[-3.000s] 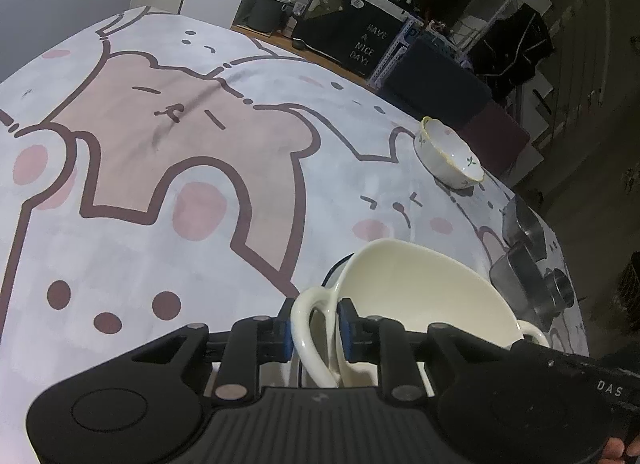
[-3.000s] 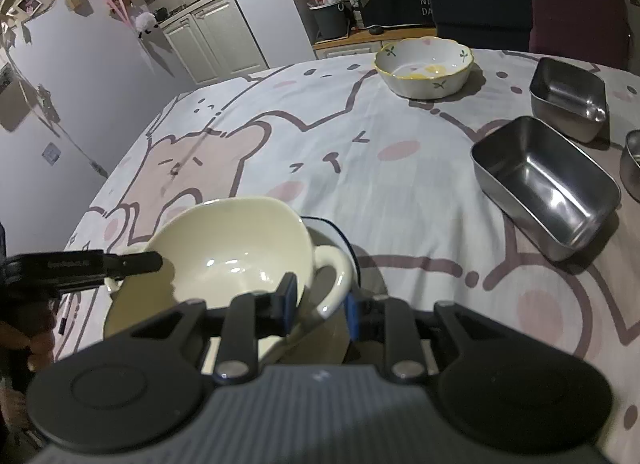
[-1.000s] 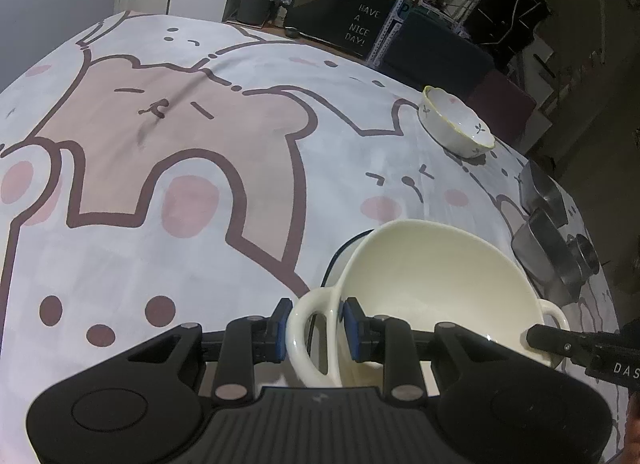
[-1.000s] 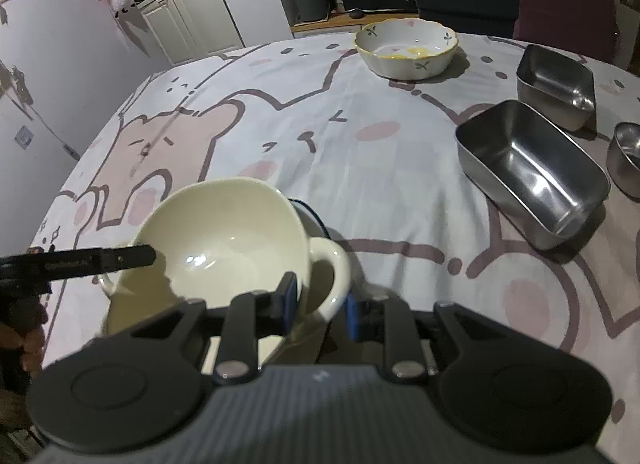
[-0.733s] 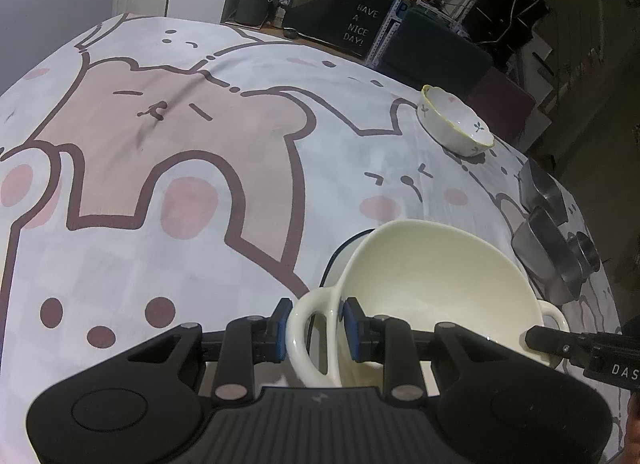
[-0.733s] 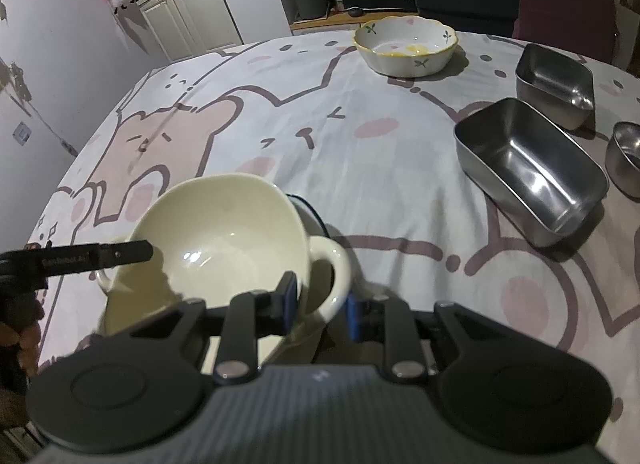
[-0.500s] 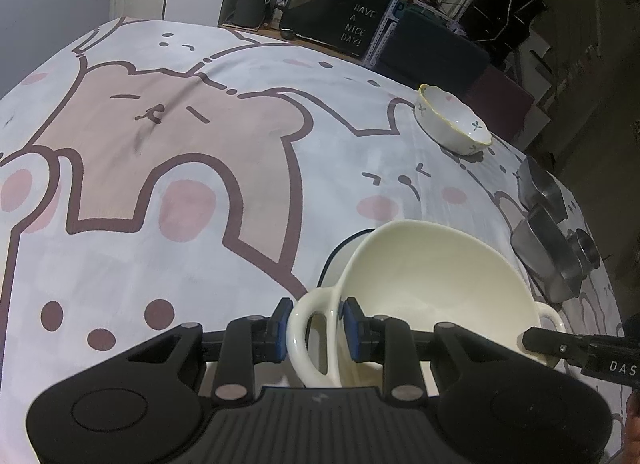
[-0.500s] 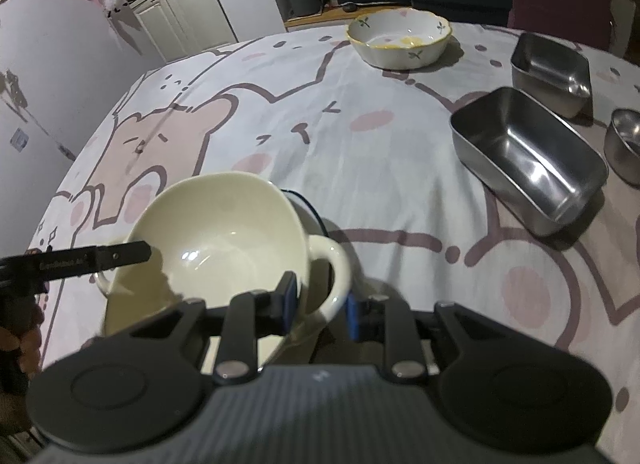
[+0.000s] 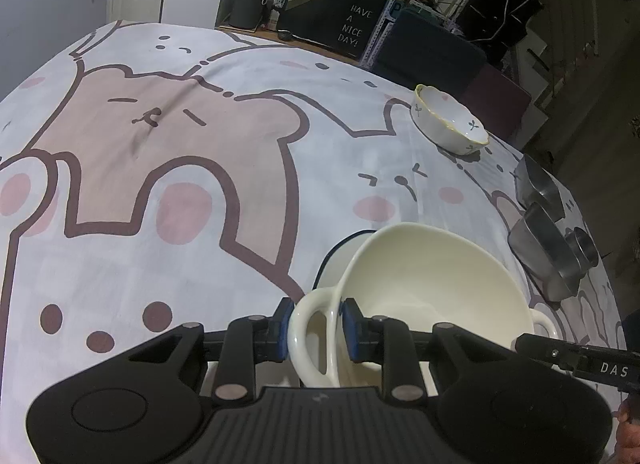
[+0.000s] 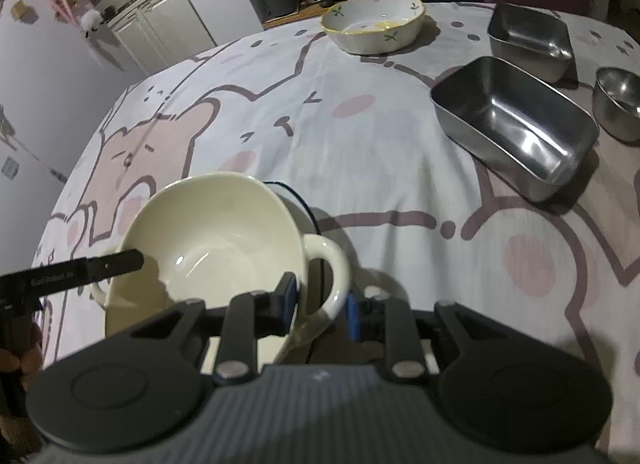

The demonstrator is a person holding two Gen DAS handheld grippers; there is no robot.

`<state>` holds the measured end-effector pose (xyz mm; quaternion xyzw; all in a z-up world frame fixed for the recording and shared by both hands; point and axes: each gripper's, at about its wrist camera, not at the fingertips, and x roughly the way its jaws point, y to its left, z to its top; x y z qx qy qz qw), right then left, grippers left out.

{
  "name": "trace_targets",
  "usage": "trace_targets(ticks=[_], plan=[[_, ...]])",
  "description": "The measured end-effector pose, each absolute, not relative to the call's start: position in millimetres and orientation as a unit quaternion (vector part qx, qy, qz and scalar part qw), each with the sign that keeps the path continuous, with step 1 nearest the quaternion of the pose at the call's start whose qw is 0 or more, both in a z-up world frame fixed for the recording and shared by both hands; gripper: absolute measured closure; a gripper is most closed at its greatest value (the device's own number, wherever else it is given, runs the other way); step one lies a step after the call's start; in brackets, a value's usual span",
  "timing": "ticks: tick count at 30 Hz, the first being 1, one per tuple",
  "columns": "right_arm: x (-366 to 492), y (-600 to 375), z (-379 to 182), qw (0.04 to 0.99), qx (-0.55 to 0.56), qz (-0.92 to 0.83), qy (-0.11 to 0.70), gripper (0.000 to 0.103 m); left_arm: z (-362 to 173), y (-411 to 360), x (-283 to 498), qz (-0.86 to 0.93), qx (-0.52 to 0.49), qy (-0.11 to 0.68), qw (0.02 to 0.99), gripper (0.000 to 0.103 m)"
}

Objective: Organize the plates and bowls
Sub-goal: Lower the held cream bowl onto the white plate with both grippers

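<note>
Bowl (image 9: 432, 276), cream, glossy, two loop handles, each gripper's jaws clamped on one handle.

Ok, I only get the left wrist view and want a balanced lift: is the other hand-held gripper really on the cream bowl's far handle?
Observer: Yes. The right hand-held gripper is closed on that handle of the cream bowl, with a pad on either side of it.
Operator: Good. Is the flowered bowl clean inside?
Observer: No, the flowered bowl has yellow residue on its bottom.
Operator: Anything in the steel tins?
Observer: The nearer steel tin and the farther steel tin both look empty.
</note>
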<state>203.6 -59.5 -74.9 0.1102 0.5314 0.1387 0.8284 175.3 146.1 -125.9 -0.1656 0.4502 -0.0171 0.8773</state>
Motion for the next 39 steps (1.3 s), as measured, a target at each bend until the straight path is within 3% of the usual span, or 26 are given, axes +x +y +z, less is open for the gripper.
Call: trace_targets(ticks=[39], plan=[[204.9, -67.6, -83.9, 0.819, 0.169, 0.126, 0.534, 0.075, -124.1, 143.6, 172.9, -0.020, -0.148, 0.467, 0.872, 0.076]])
